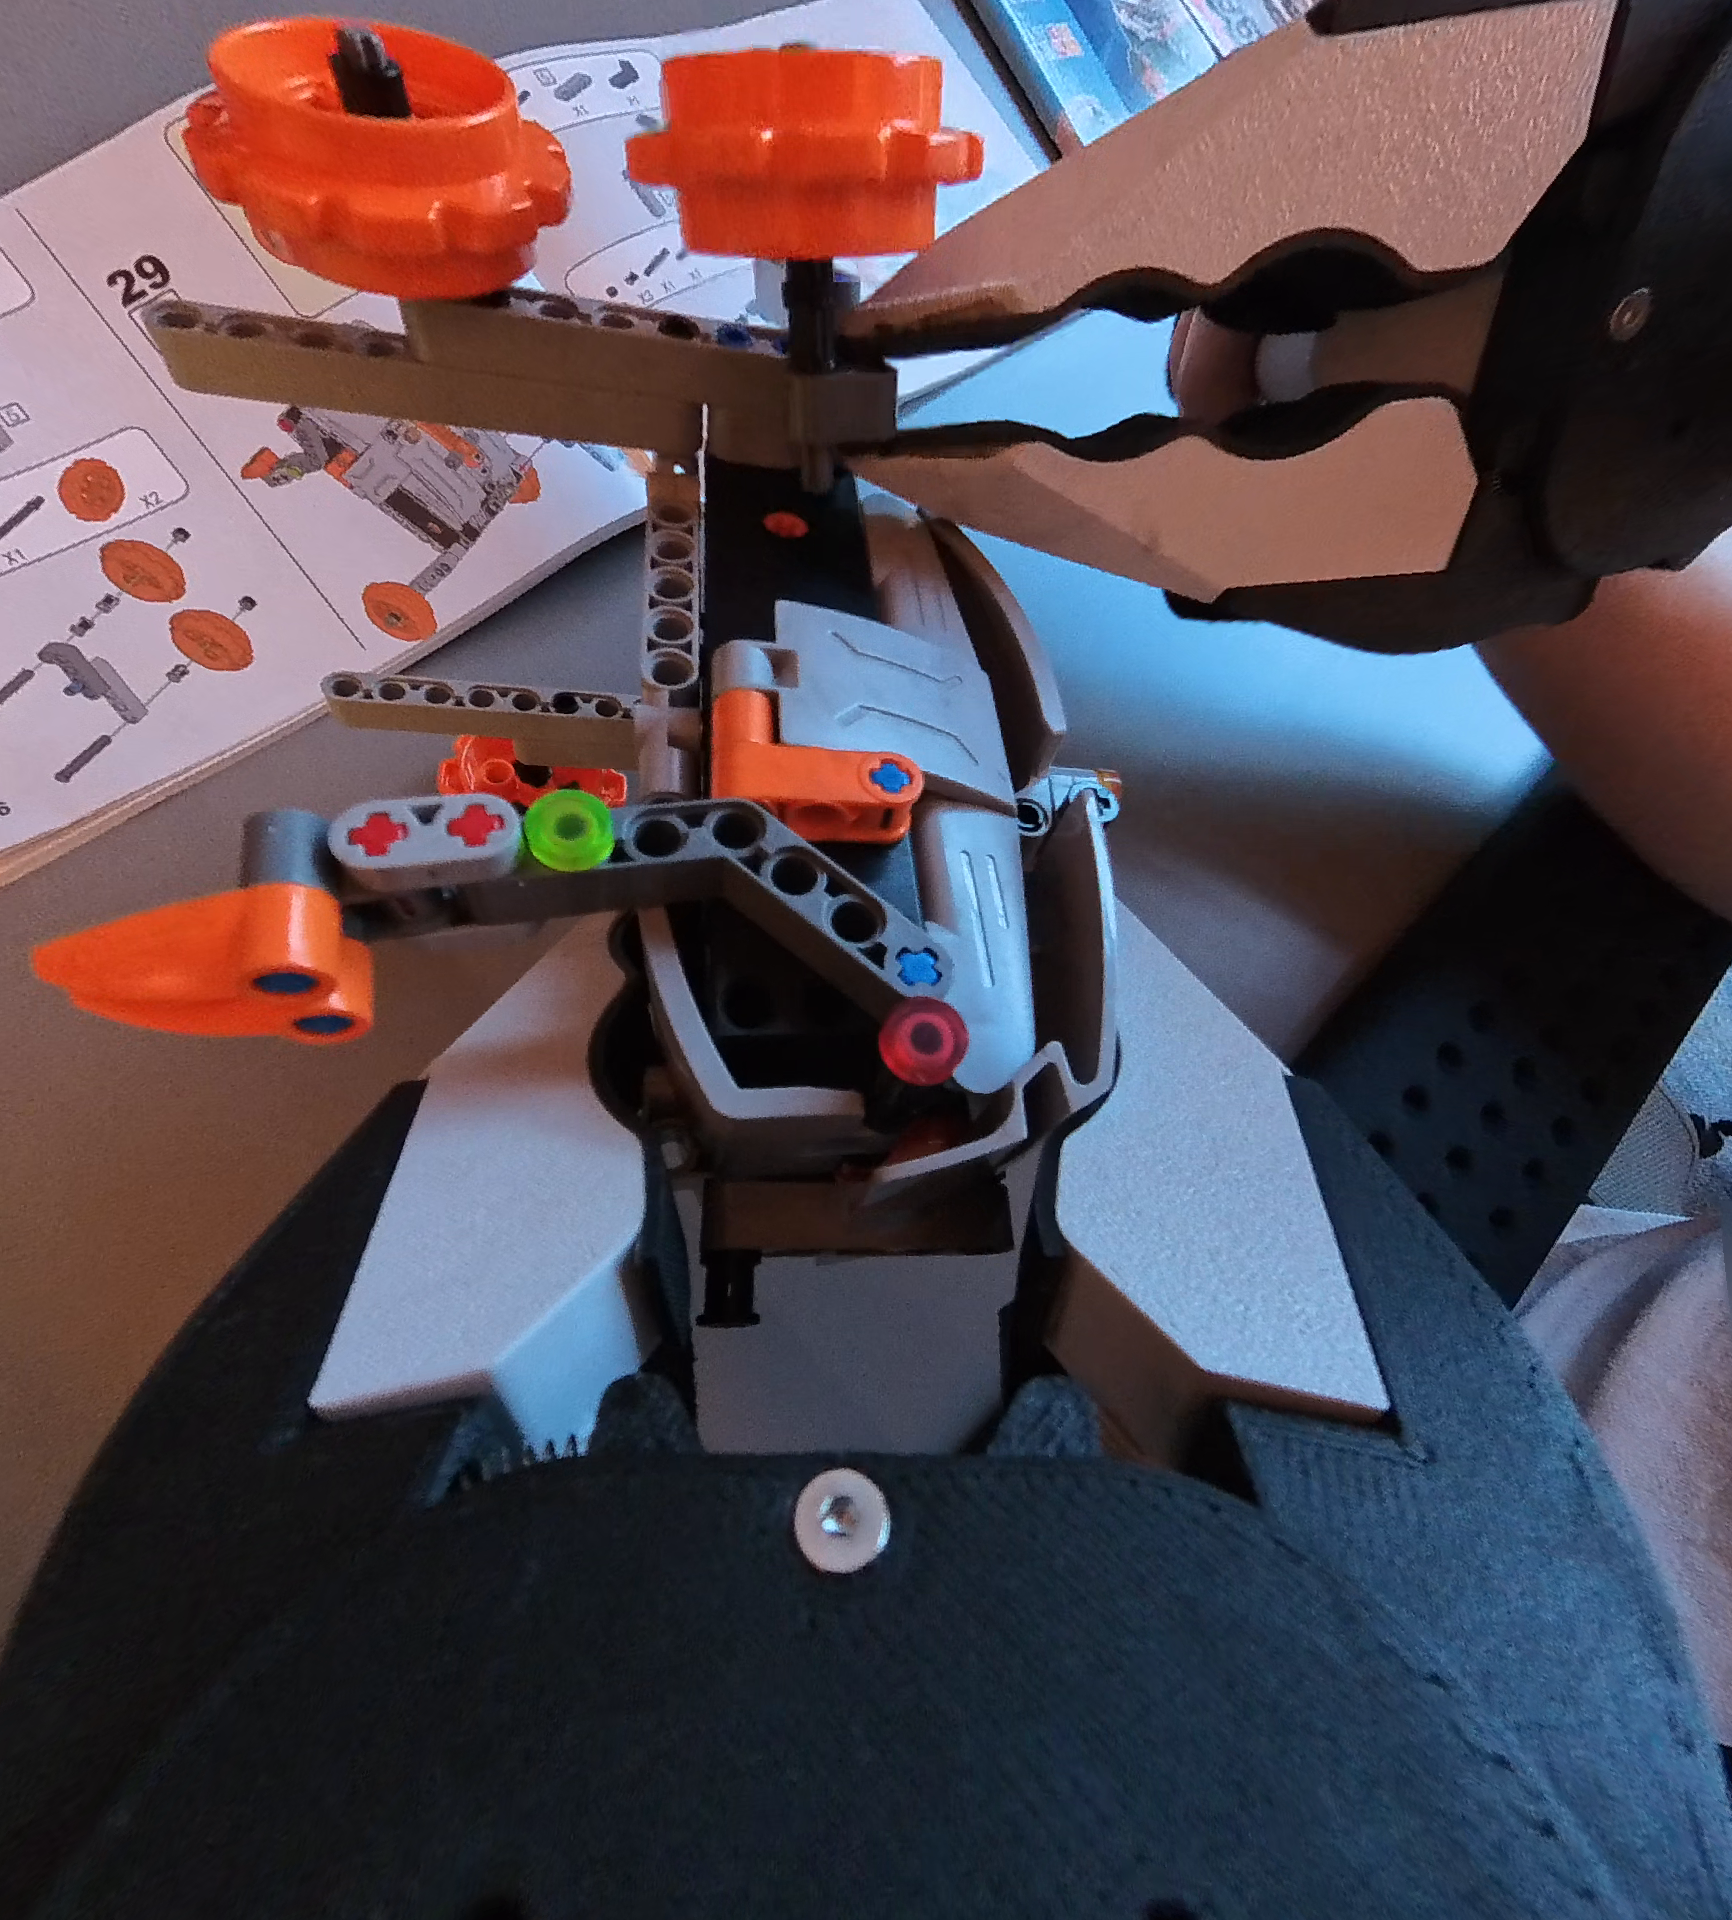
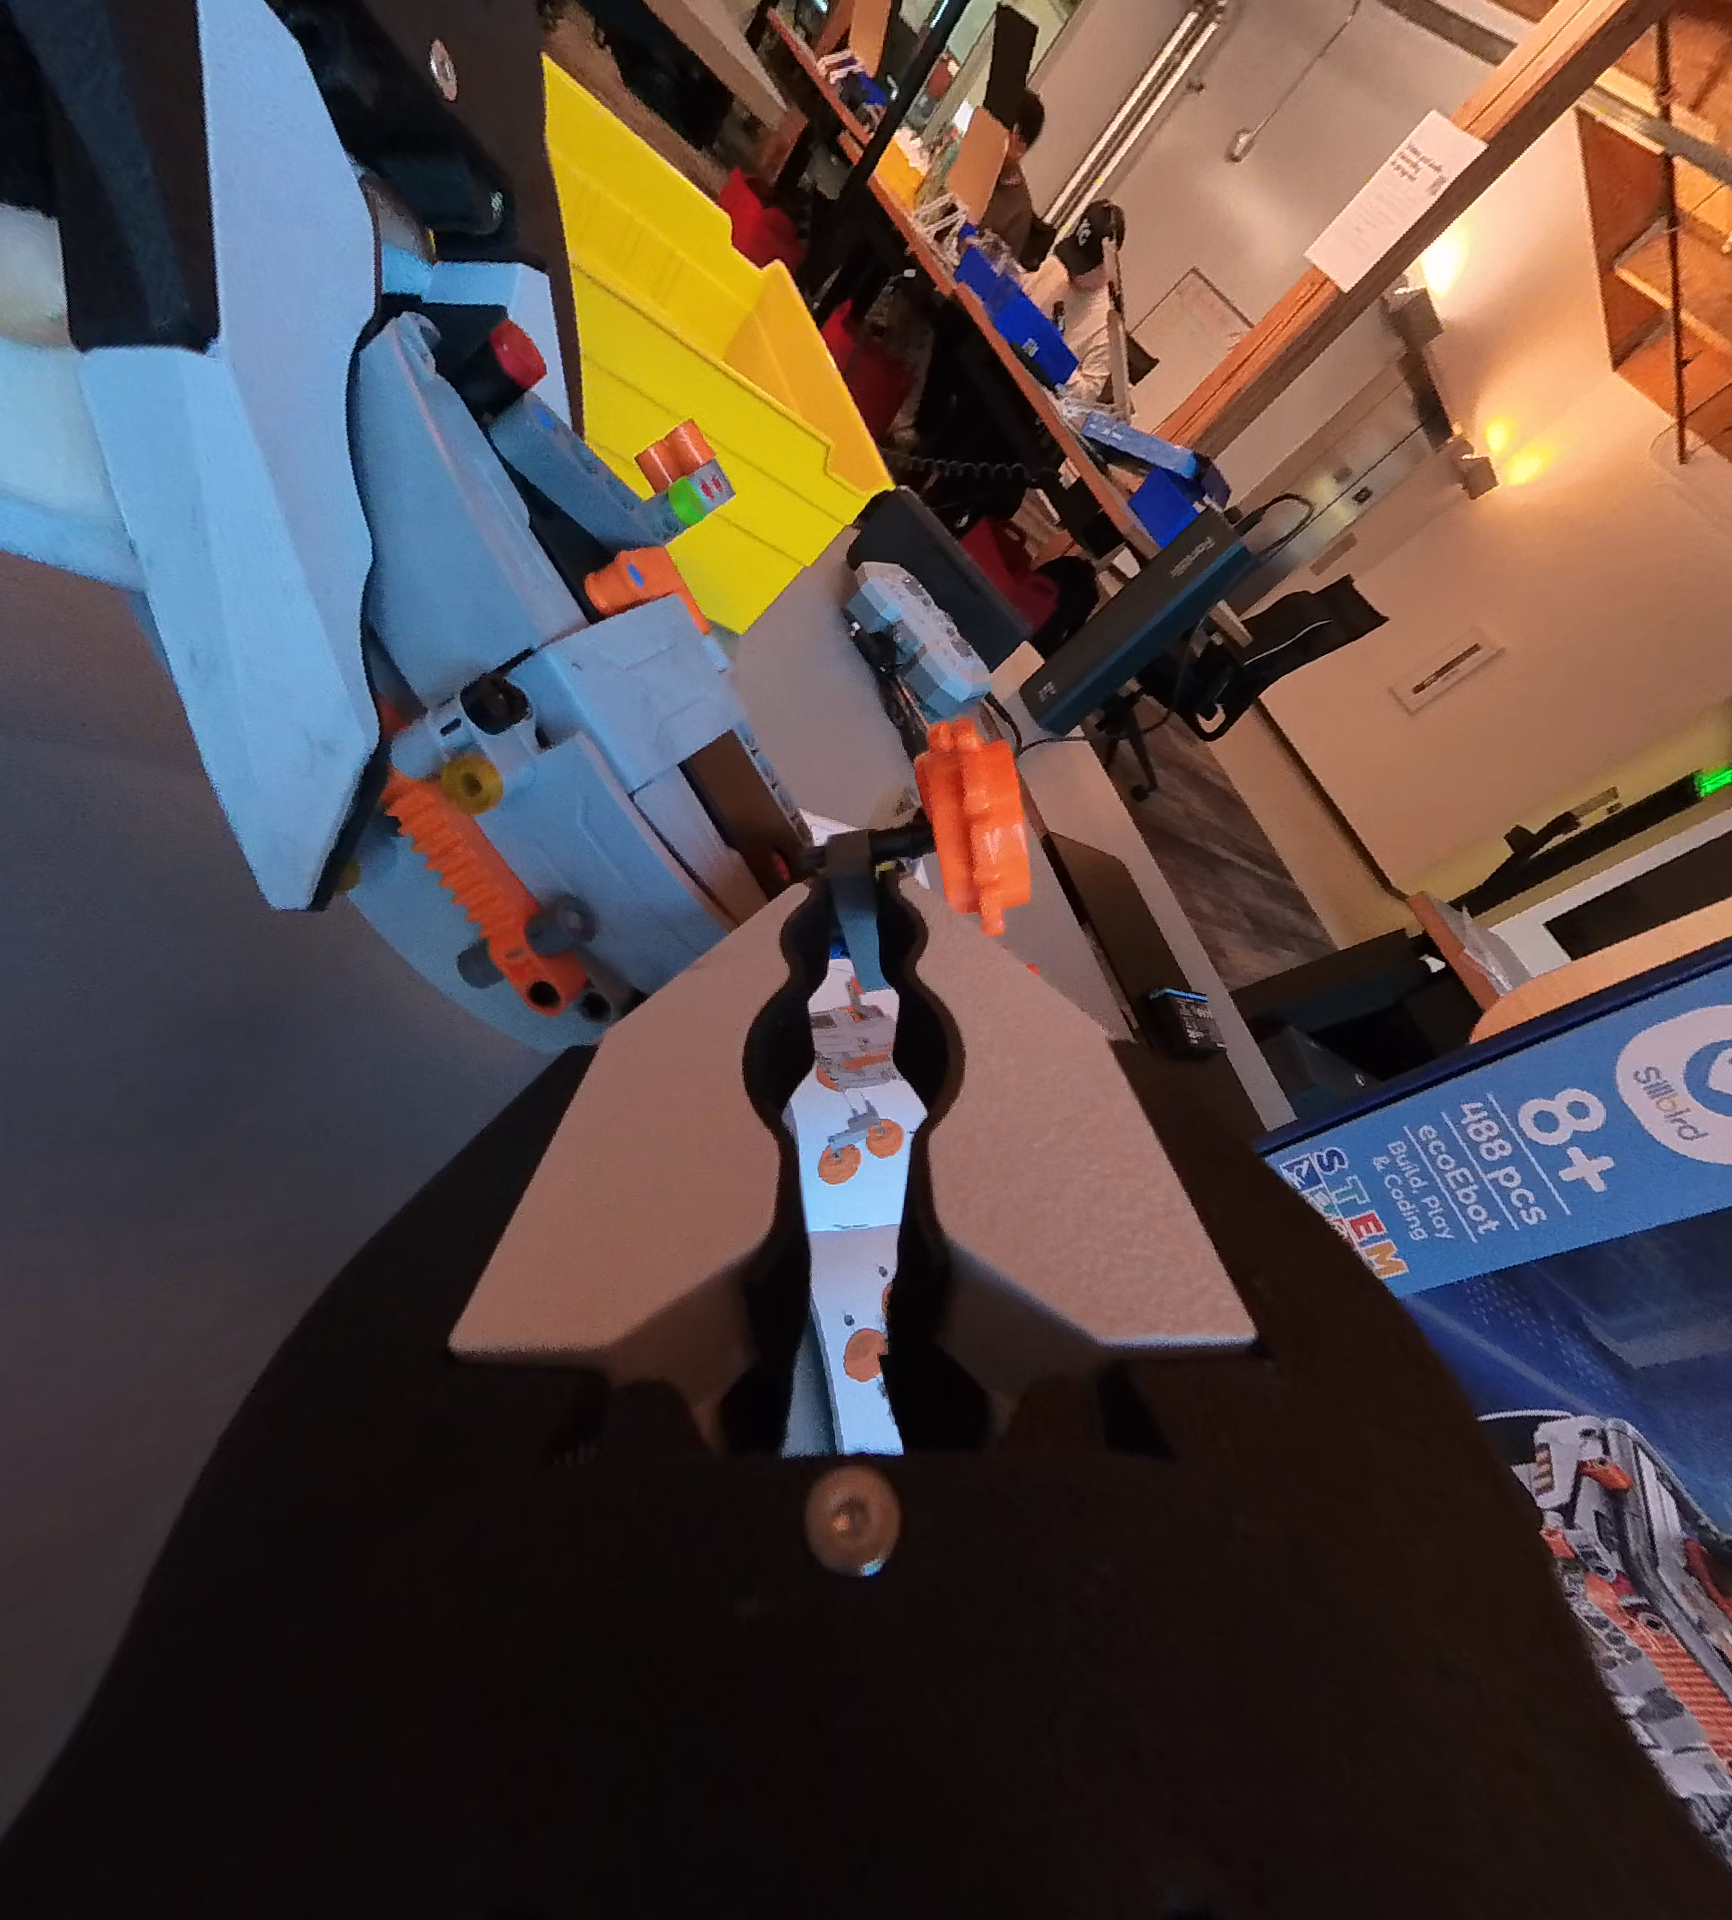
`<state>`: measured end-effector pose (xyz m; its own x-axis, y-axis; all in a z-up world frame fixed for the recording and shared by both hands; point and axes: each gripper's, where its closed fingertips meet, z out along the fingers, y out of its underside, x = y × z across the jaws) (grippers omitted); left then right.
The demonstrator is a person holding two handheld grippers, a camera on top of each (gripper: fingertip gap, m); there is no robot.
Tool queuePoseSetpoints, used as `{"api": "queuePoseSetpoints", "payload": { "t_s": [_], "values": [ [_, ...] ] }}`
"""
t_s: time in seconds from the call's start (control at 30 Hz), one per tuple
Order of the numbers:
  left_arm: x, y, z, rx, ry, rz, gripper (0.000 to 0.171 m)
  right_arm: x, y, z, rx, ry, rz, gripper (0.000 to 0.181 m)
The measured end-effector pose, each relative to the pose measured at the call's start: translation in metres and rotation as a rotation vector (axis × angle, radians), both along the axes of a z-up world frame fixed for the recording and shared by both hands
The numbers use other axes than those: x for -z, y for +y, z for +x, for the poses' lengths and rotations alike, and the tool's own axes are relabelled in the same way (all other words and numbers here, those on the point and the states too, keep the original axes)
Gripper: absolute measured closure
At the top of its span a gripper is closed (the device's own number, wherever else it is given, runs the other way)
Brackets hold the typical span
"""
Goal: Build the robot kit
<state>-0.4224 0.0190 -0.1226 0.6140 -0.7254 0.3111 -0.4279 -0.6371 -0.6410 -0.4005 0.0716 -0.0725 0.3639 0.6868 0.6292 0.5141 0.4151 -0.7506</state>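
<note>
The grey-and-orange brick model (image 1: pixel 841 831) stands upright, its lower body clamped between the left gripper's (image 1: pixel 841 1174) pale fingers. The right gripper (image 1: pixel 857 390) reaches in from the right, tips pinching the grey beam end beneath an orange wheel (image 1: pixel 800 145). An instruction booklet (image 1: pixel 62 540) lies open behind it on the table (image 1: pixel 114 1143); a blue box (image 2: pixel 1527 1143) sits to the right.

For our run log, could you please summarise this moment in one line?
left claw: shut on model body | right claw: shut on grey beam end | manual: open

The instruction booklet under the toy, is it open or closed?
Open: the booklet lies flat on the table, printed building diagrams facing up.
</note>
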Motion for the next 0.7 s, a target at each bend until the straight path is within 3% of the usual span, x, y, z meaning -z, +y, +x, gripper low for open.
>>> {"api": "queuePoseSetpoints", "payload": {
  "t_s": [0.27,0.4,0.7],
  "values": [
    [-0.0003,0.0011,0.0015,-0.012,0.009,-0.001,0.094,0.0011,0.0064,0.0026,0.084,0.018,-0.049,0.173],
    [0.0014,0.0013,0.0009,-0.017,0.032,0.013,0.094,0.0028,0.0058,0.0029,0.118,0.003,0.029,0.173],
    [0.0031,0.0015,0.0013,-0.019,0.054,0.024,0.094,0.0063,0.0028,0.0043,0.085,-0.035,0.064,0.173]
  ]
}}
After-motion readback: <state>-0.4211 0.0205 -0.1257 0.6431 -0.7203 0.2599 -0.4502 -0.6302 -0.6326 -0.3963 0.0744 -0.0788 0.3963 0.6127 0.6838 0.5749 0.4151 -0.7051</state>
